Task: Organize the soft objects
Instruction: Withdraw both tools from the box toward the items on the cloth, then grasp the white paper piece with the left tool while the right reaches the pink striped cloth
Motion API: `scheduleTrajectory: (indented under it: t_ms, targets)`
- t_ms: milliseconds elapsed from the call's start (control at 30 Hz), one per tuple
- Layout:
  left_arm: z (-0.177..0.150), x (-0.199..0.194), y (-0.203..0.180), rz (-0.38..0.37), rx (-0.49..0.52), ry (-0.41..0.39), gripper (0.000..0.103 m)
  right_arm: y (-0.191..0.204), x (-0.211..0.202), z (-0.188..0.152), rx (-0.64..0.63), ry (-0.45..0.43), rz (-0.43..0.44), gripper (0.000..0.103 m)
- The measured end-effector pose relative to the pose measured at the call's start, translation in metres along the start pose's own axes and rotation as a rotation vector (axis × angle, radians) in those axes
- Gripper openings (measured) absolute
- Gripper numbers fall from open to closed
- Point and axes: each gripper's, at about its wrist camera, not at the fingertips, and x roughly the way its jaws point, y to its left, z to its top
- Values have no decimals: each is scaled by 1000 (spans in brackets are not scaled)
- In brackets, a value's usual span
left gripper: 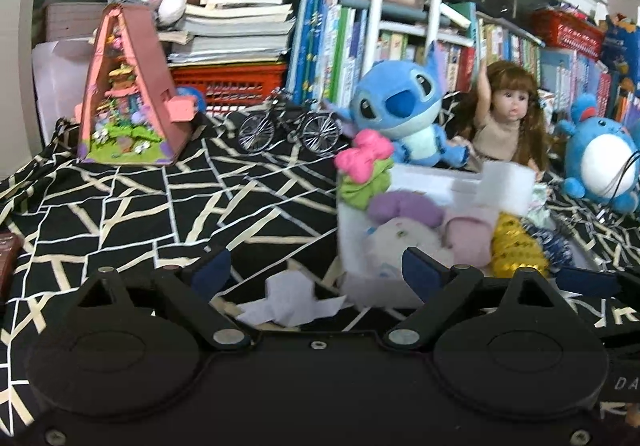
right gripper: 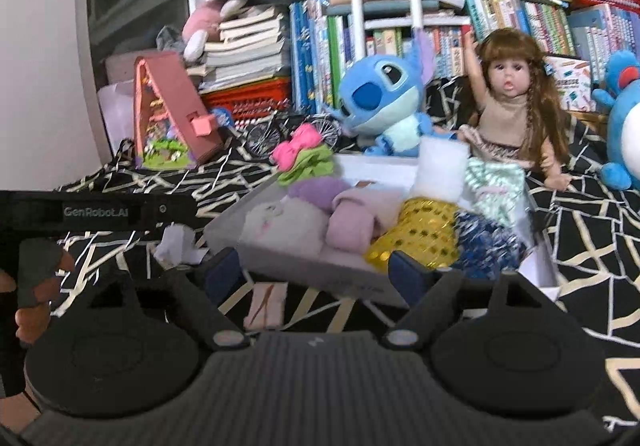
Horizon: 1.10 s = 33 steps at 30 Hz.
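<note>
While both claws gape, fluffy rolls (right gripper: 352, 221) fill the box (right gripper: 304, 266).

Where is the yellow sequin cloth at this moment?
The yellow sequin cloth lies in the white box, at its right part in both views, between the pink rolled cloth and the dark blue patterned cloth.

The white box (left gripper: 352, 230) is blurred in the left view, and its near wall is hidden behind the left gripper (left gripper: 316, 270). The blue plush (right gripper: 624, 133) is cut by the right edge.
</note>
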Motion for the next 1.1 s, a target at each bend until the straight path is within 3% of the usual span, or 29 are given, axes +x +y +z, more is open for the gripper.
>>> scheduleTrajectory:
  t_ms: [533,800,833,900,967,1033,1100]
  targets:
    - [-32,16,36,65,-14,80,93,26,23,-17,-72,104,38,89]
    - [-33,30,43,40,-93,111,88,35,35,-20,-78,145,51,72]
    - [-32,32,42,36,-93,107,84,35,37,-21,-76,149,49,70]
    - [-30,37,38,33,-92,103,77,36,40,-21,-66,157,48,57]
    - [-29,43,35,28,-87,109,58,37,42,-22,-61,155,45,50]
    - [-29,47,32,31,-82,127,46,36,42,-21,-59,155,40,45]
    - [-30,46,29,43,-68,119,38,34,40,-21,-59,159,39,31]
